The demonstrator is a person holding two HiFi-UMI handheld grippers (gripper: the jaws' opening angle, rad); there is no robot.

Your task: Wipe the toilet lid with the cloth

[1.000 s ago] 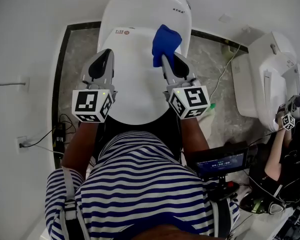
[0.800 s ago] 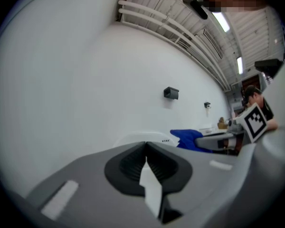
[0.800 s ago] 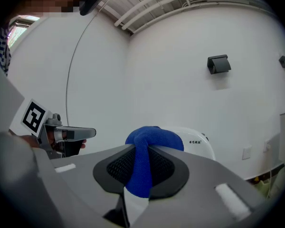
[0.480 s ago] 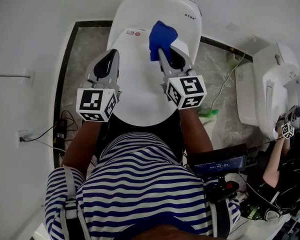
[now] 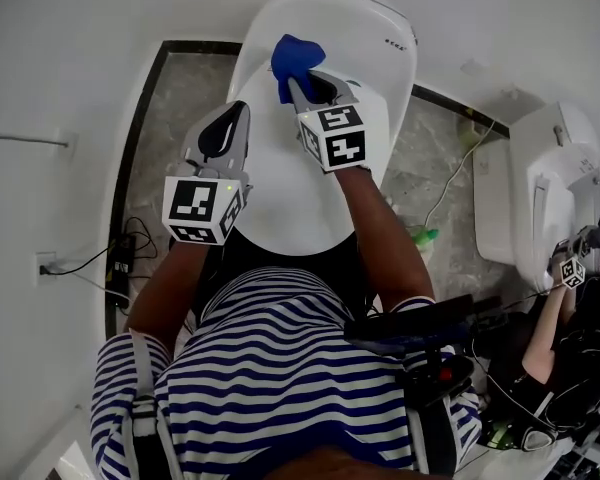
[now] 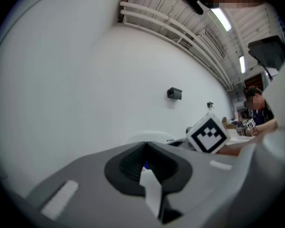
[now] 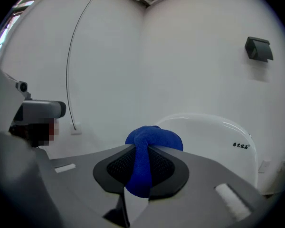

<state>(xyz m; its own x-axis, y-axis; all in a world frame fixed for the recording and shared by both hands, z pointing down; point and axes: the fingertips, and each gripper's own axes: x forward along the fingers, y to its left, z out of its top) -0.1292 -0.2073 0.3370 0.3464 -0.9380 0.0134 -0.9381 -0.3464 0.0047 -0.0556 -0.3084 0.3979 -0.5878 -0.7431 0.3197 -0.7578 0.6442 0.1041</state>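
The white toilet lid [image 5: 280,193] is down, right in front of me. A bunched blue cloth [image 5: 296,56] rests on the back left part of the lid, below the tank [image 5: 375,23]. My right gripper [image 5: 293,86] is shut on the cloth, and a fold of blue cloth [image 7: 147,148] runs between its jaws, with the toilet [image 7: 213,132] behind. My left gripper [image 5: 240,113] hovers over the lid's left edge, shut with nothing in it. In the left gripper view, the left gripper [image 6: 145,145] points at the white wall, with the right gripper's marker cube [image 6: 208,134] beside it.
A second white toilet [image 5: 540,183] stands at the right, where another person [image 5: 560,318] holds a small gripper. A white cable [image 5: 448,173] and a green object [image 5: 425,236] lie on the marbled floor. Black cables and a wall socket [image 5: 46,266] are at the left.
My right gripper has carried the blue cloth leftward and farther back across the lid. The left gripper has shifted slightly forward and right.
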